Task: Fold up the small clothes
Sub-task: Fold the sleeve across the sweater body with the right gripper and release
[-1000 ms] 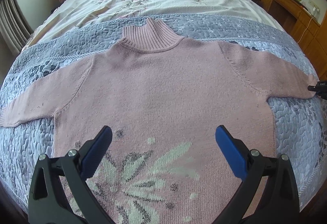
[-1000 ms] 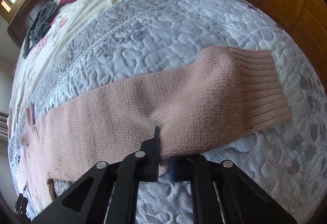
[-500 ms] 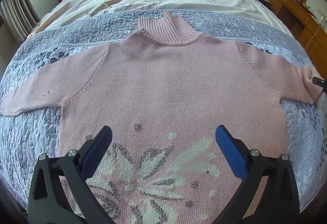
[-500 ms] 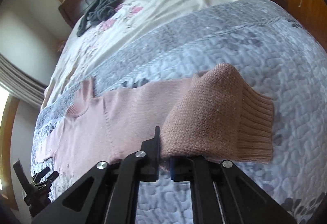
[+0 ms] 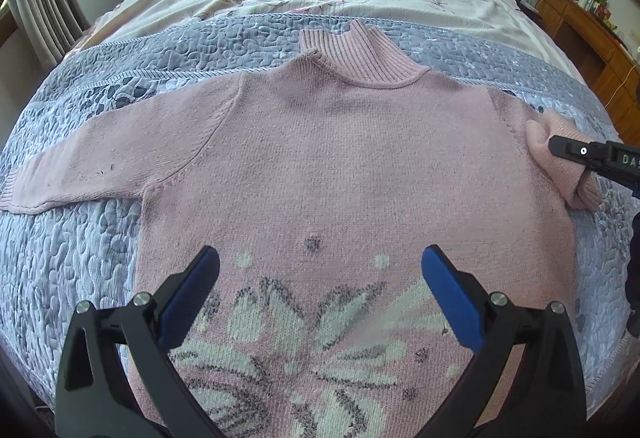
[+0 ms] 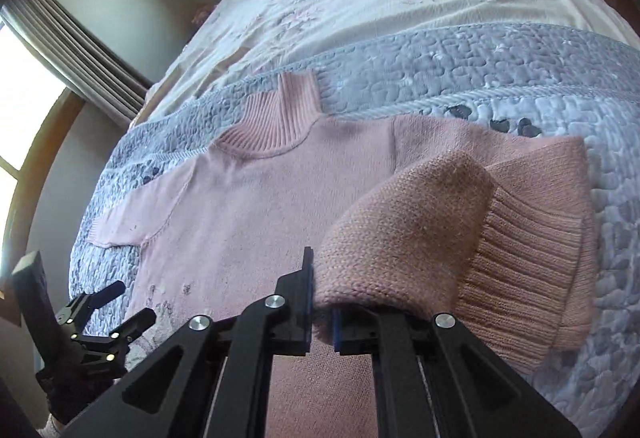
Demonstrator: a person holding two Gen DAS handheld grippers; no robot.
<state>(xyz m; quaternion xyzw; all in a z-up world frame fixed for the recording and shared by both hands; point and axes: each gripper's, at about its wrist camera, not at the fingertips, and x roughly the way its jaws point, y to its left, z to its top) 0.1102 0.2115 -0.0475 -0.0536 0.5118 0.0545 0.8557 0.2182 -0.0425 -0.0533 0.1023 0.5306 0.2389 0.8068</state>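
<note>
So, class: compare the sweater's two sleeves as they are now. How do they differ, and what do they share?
The sleeve on the right gripper's side is lifted and doubled back toward the body; the other sleeve lies flat, stretched straight out on the quilt. The right gripper pinches the first; the open left gripper touches neither. Both are pink knit with ribbed cuffs.

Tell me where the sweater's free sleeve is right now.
In the left wrist view, the free sleeve lies flat on the grey quilt, stretched out left of the sweater's body.
</note>
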